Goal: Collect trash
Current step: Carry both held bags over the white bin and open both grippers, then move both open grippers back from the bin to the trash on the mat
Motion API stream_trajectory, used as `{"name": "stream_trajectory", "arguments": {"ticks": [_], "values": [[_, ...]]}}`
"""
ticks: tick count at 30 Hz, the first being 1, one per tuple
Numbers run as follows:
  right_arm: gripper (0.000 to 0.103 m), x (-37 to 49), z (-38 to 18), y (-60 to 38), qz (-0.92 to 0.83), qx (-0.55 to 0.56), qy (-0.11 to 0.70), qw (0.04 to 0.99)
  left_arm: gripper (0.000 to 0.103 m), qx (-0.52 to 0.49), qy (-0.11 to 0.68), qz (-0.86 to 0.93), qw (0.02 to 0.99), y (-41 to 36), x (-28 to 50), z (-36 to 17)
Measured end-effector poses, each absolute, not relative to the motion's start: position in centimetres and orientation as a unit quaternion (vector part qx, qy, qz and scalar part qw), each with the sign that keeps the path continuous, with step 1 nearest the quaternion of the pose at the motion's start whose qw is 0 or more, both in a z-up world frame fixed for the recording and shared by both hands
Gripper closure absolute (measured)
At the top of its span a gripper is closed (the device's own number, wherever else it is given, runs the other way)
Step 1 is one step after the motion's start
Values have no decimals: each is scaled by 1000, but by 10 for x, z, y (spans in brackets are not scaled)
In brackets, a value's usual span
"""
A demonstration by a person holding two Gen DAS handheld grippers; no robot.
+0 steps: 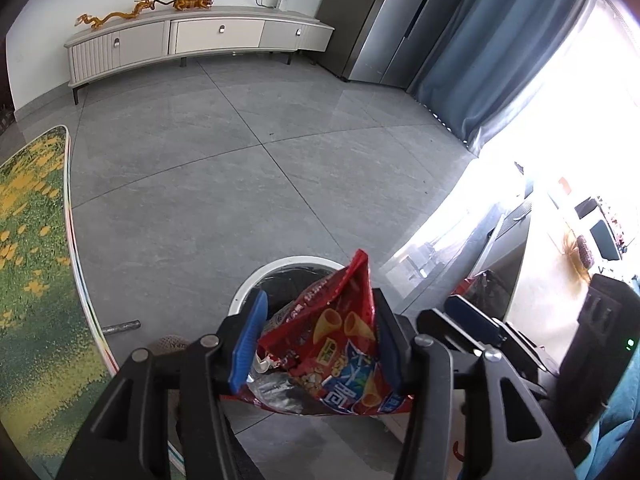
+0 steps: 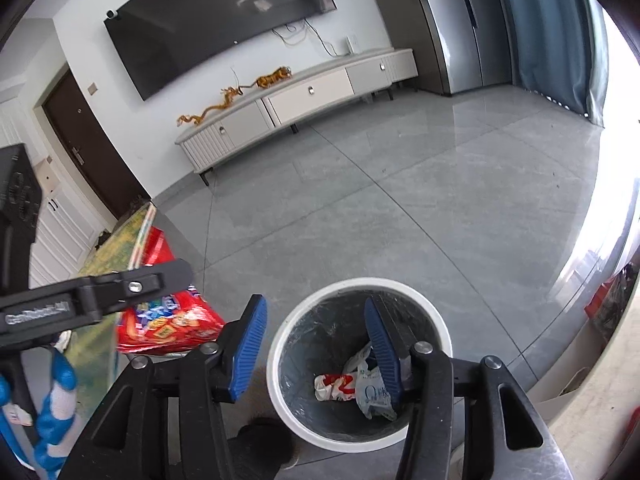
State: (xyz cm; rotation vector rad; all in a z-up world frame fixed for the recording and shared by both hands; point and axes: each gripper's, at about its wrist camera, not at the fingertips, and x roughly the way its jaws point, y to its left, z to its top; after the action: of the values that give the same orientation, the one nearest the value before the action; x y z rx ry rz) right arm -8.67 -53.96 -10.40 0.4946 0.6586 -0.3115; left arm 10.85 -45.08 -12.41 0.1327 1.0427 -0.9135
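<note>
- Left gripper (image 1: 316,344): jaws stand partly apart with a red snack bag (image 1: 340,344) between the blue pads. The bag lies against the right pad; a gap shows at the left pad, so the pads do not clamp it.
- The bag hangs over the near edge of the bin (image 1: 256,280), partly hiding the bin's mouth in the left wrist view.
- In the right wrist view the same bag (image 2: 168,320) shows at the left, beside the bin (image 2: 360,436), under the black finger of the left gripper.
- Right gripper (image 2: 316,348): jaws partly apart, nothing between them, hovering above the bin's mouth.
- Inside the bin lie crumpled wrappers (image 2: 356,388), white with red and pale print, on the dark liner.
- A small grey roll (image 1: 120,326) lies on the floor just beside the rug (image 1: 32,260), left of the bin.
- Grey floor tiles (image 2: 380,208) stretch beyond the bin.
- Far side: a low white cabinet (image 2: 304,96) against the wall, with amber figurines (image 2: 240,96) on top.
- Above it a dark screen (image 2: 216,28) is on the wall; blue curtains (image 1: 500,60) hang at the right.
</note>
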Motion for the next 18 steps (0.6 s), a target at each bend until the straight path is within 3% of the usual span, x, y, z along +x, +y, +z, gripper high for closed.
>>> {"name": "stream_trajectory", "arguments": {"ticks": [4, 8, 18], "values": [[50, -92, -90, -538, -164, 225, 310, 909, 52, 56, 485, -424, 763, -452, 110, -125], [49, -101, -82, -540, -179, 220, 302, 910, 43, 60, 491, -421, 760, -458, 114, -127], [47, -114, -62, -544, -210, 210, 282, 912, 43, 56, 492, -430, 754, -456, 108, -125]]}}
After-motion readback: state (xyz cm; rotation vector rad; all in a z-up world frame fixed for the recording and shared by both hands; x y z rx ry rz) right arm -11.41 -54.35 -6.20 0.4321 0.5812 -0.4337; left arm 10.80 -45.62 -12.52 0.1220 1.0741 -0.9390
